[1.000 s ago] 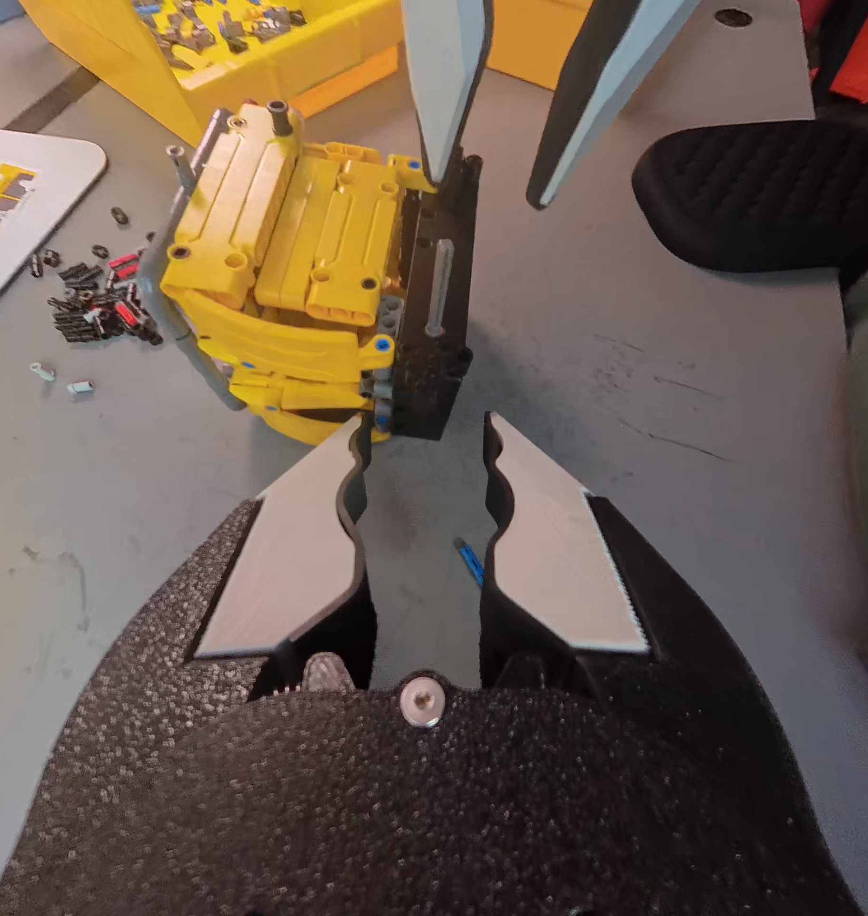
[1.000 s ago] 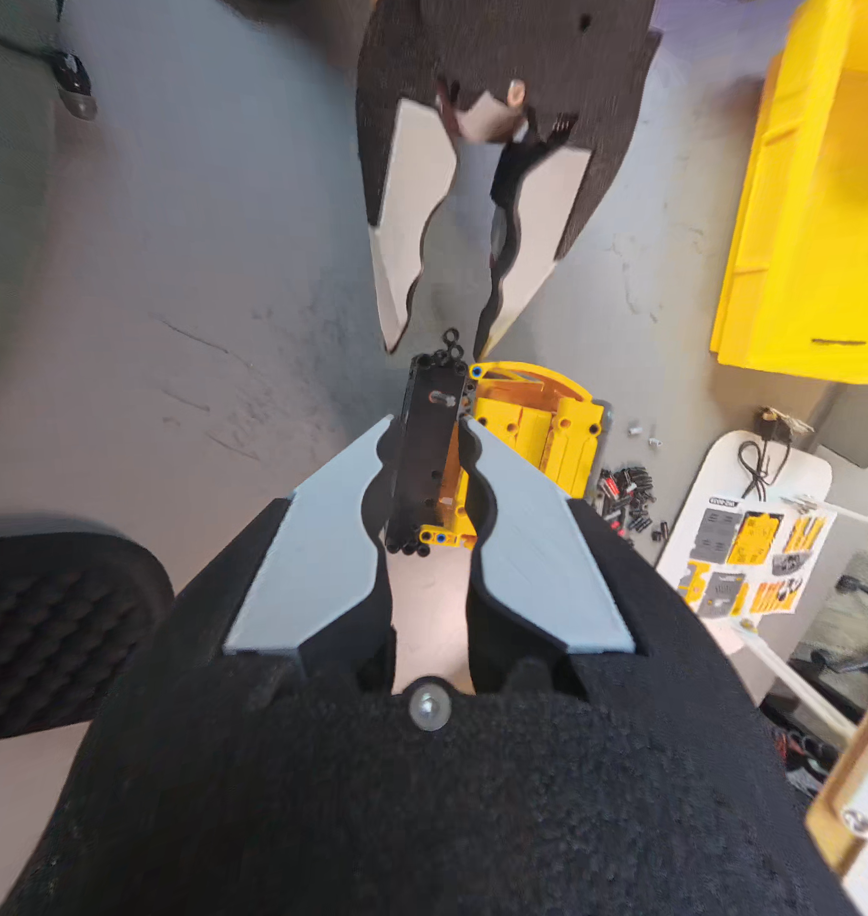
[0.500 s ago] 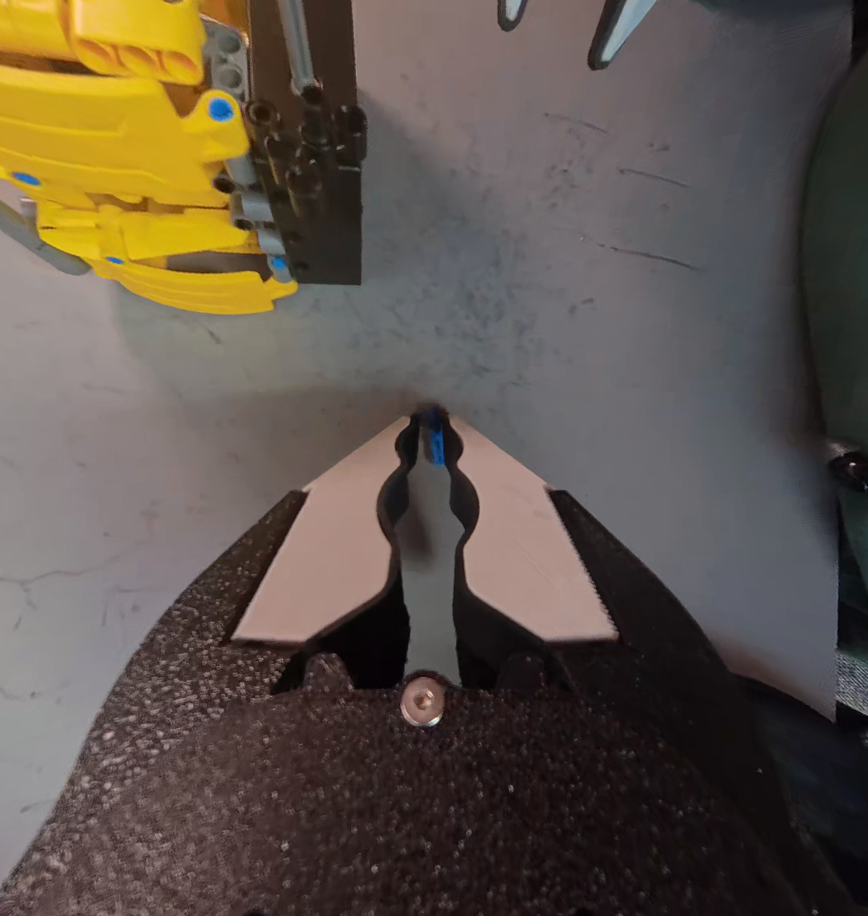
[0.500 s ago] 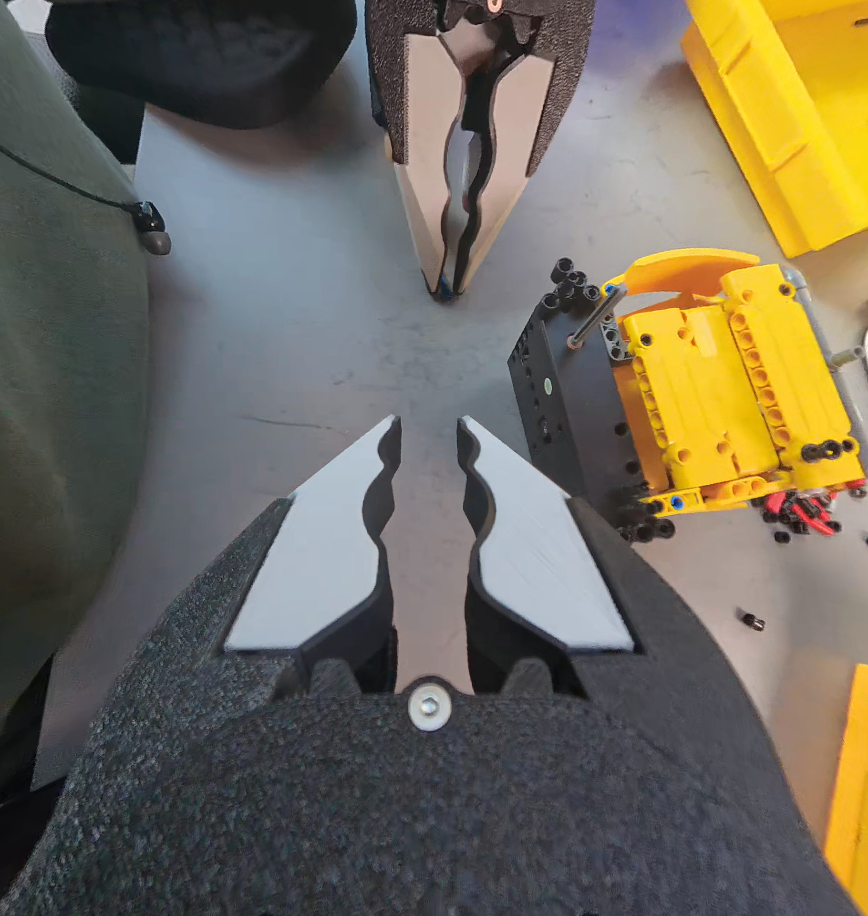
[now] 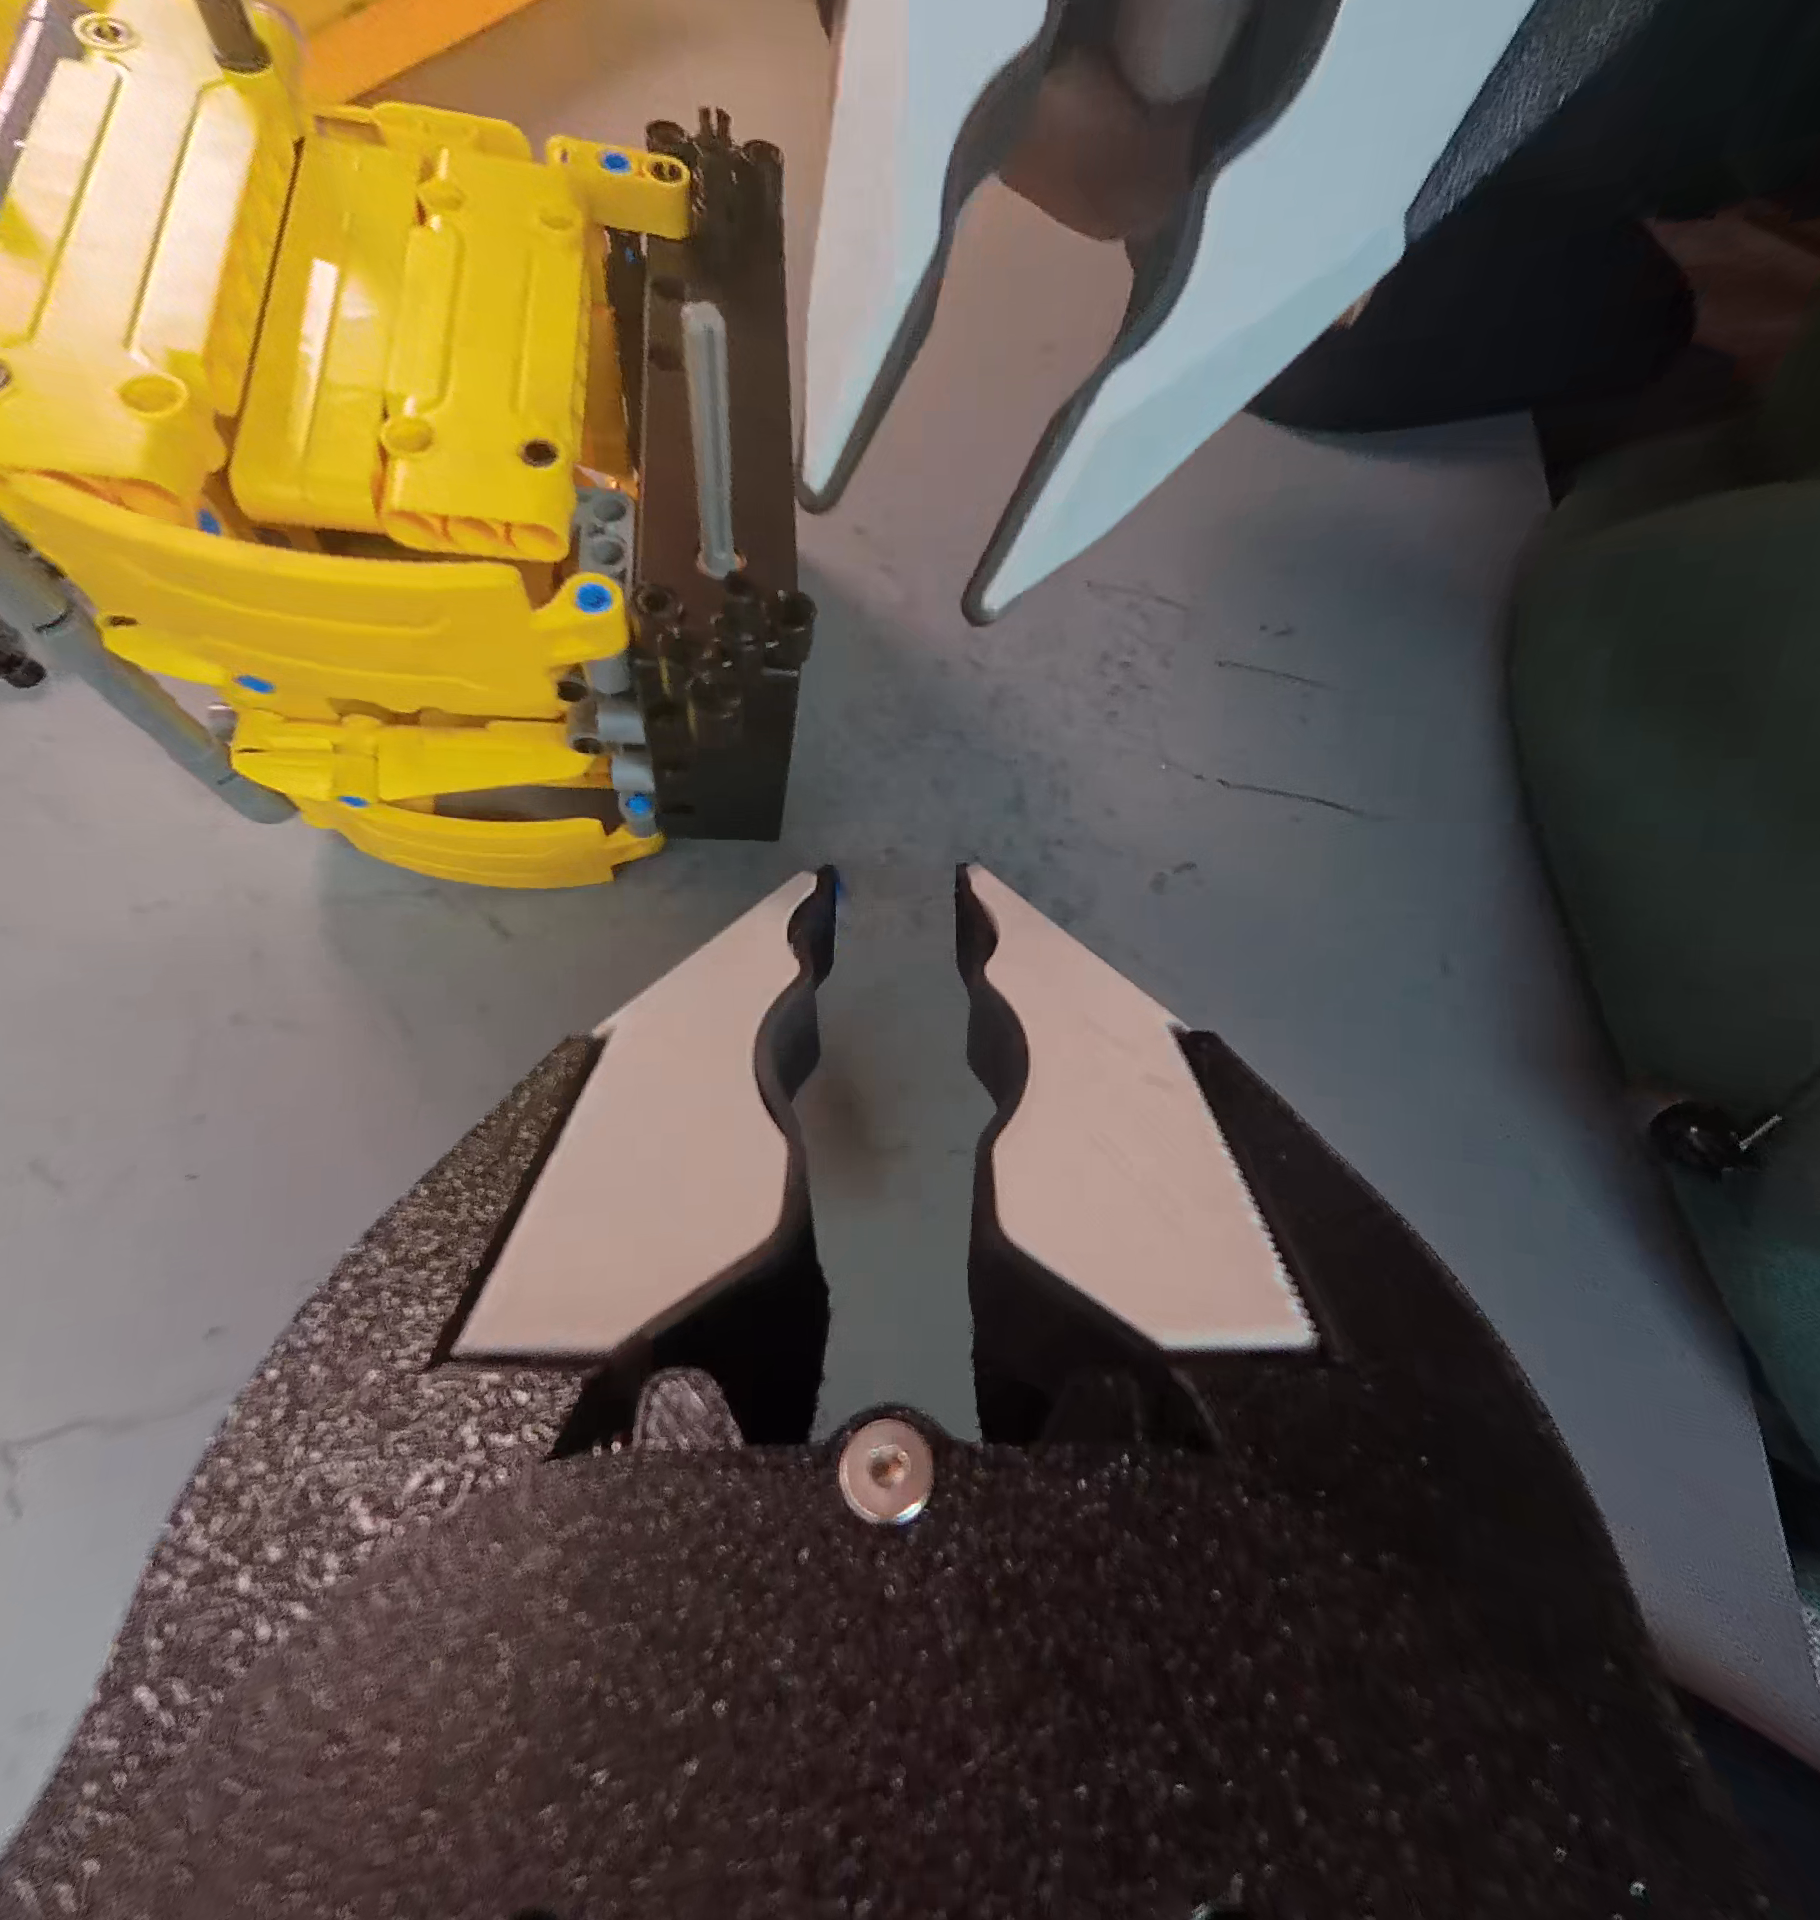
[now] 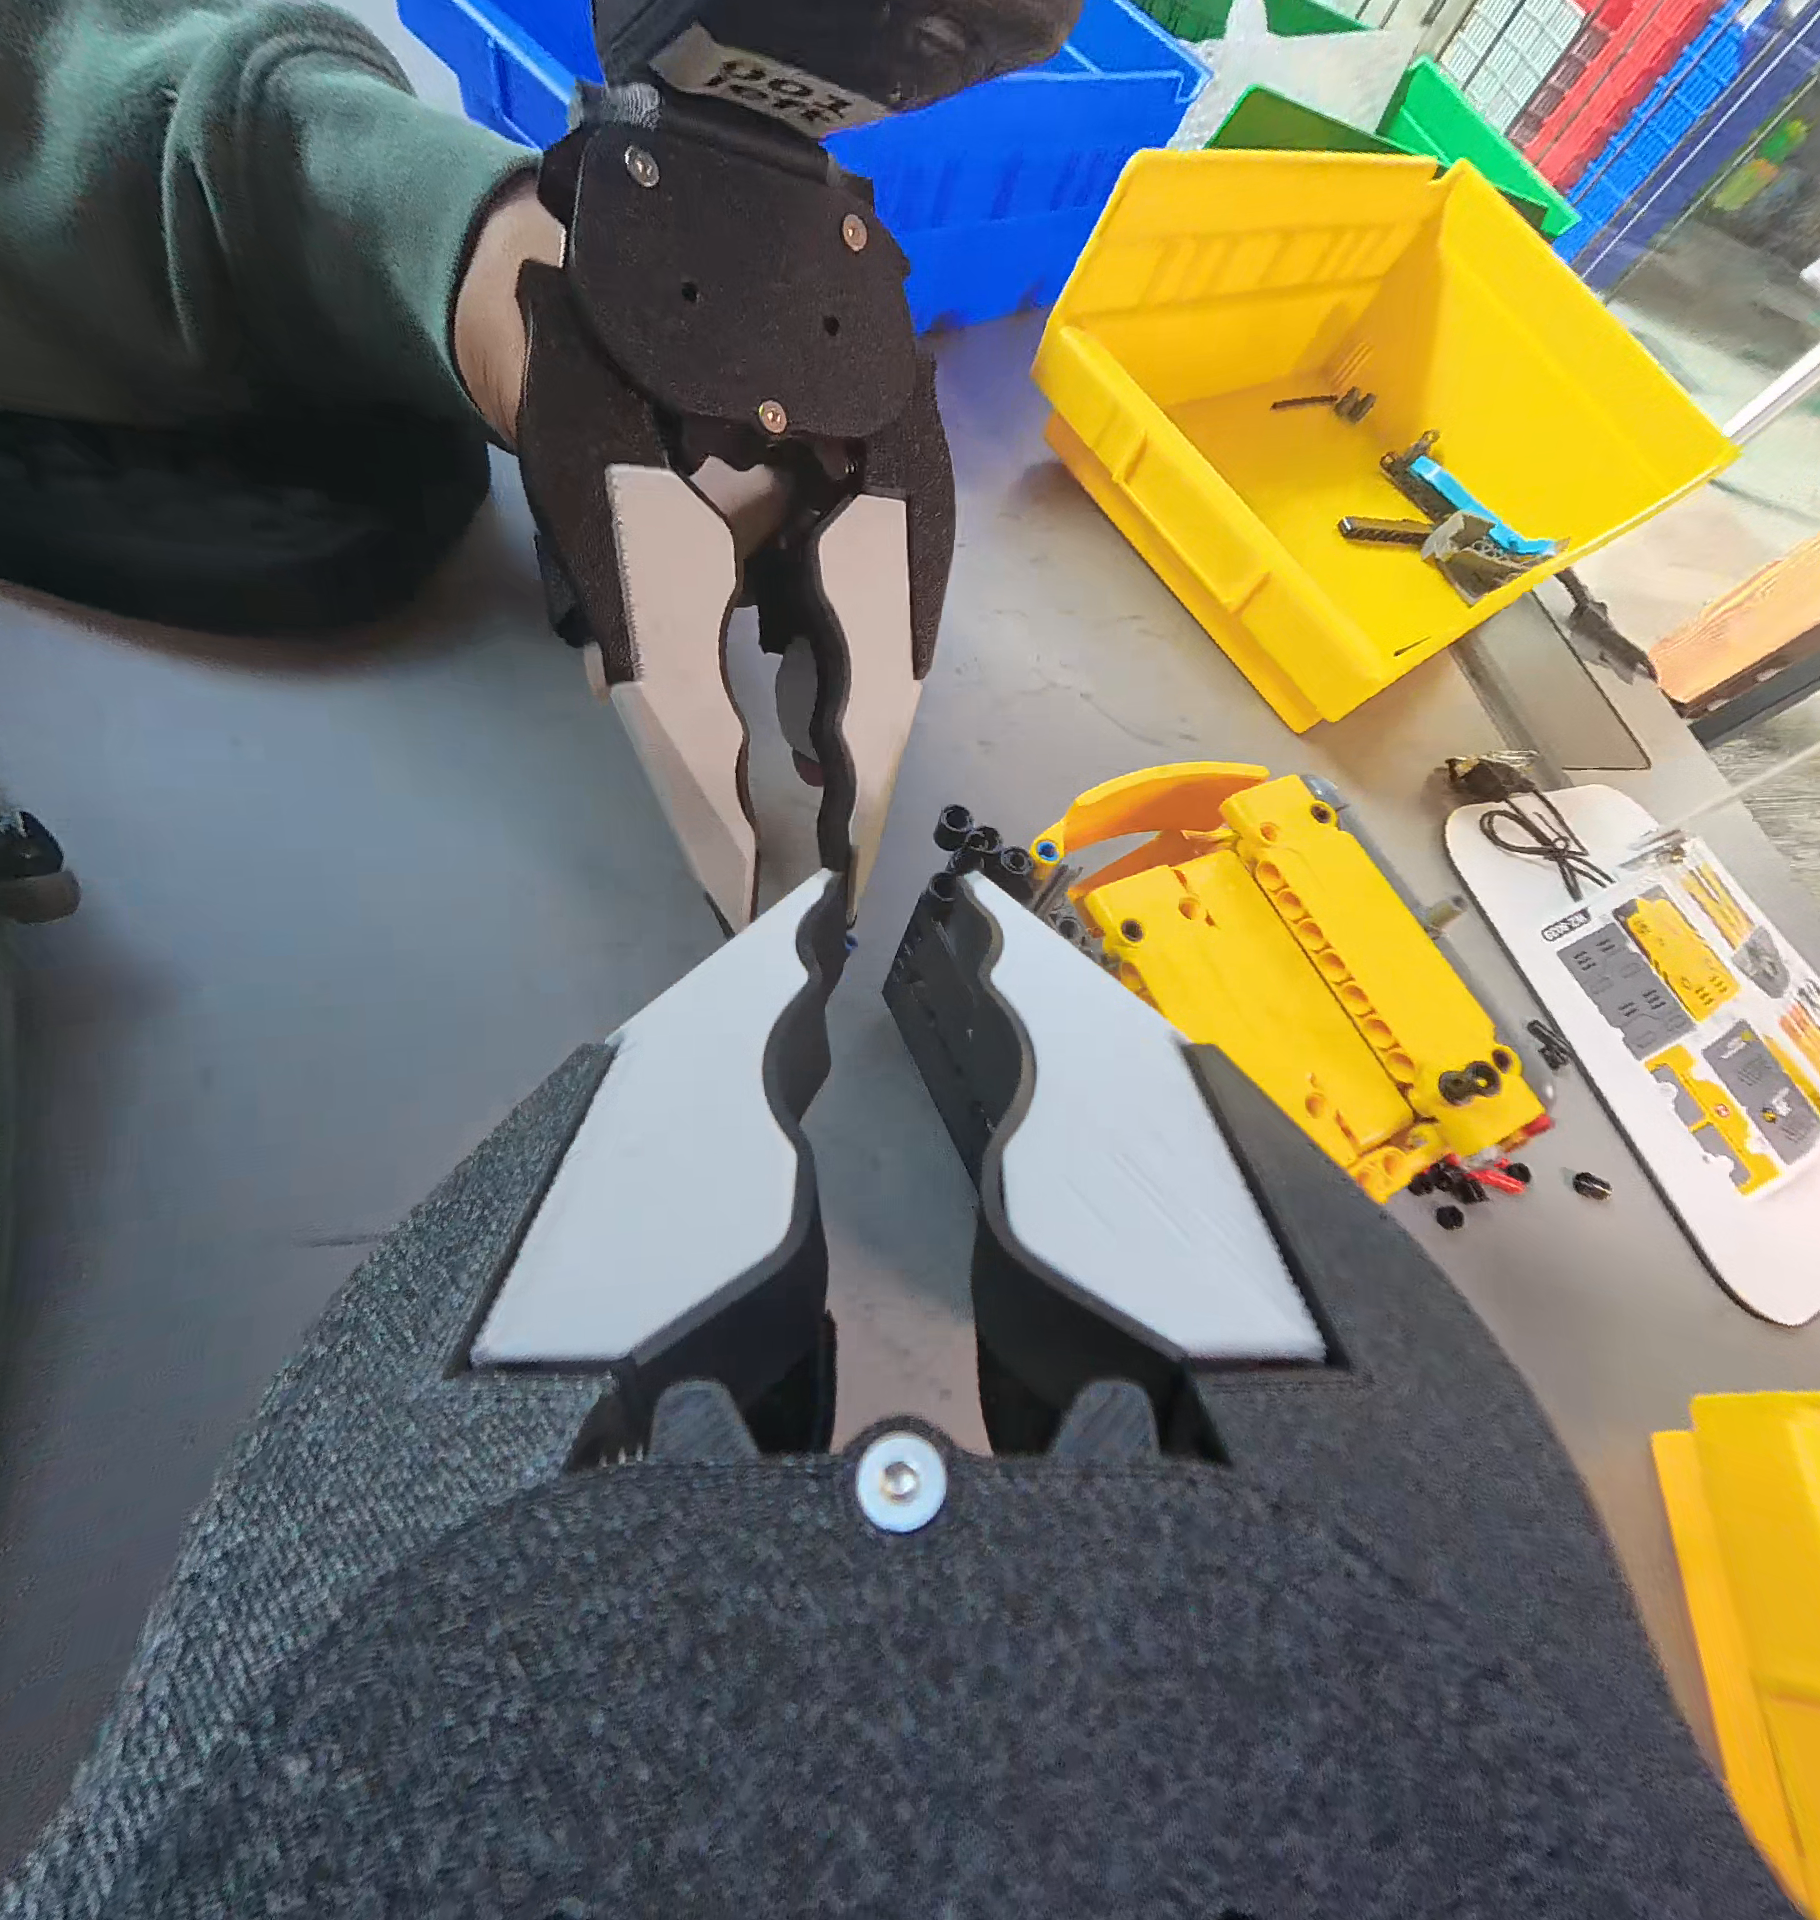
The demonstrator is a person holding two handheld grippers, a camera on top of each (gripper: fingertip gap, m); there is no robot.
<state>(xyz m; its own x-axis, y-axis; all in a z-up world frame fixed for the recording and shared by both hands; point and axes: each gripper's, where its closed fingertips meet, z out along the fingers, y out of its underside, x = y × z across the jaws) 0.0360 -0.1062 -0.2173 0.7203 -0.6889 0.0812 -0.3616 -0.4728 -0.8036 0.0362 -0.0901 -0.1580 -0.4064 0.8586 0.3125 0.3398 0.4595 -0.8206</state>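
Both tongs (image 5: 890,883) (image 6: 901,899) open, yellow-black model (image 5: 386,468) alongside.

We see a yellow and black brick model (image 5: 386,457), a plain grey table (image 5: 1145,790), and yellow bin (image 6: 1342,416), blue bin (image 6: 999,145).

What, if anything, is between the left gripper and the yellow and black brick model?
Nothing visible. Only a strip of bare grey table separates the open left gripper from the black end of the brick model. The right gripper hangs beside the model's black side, outside that gap.
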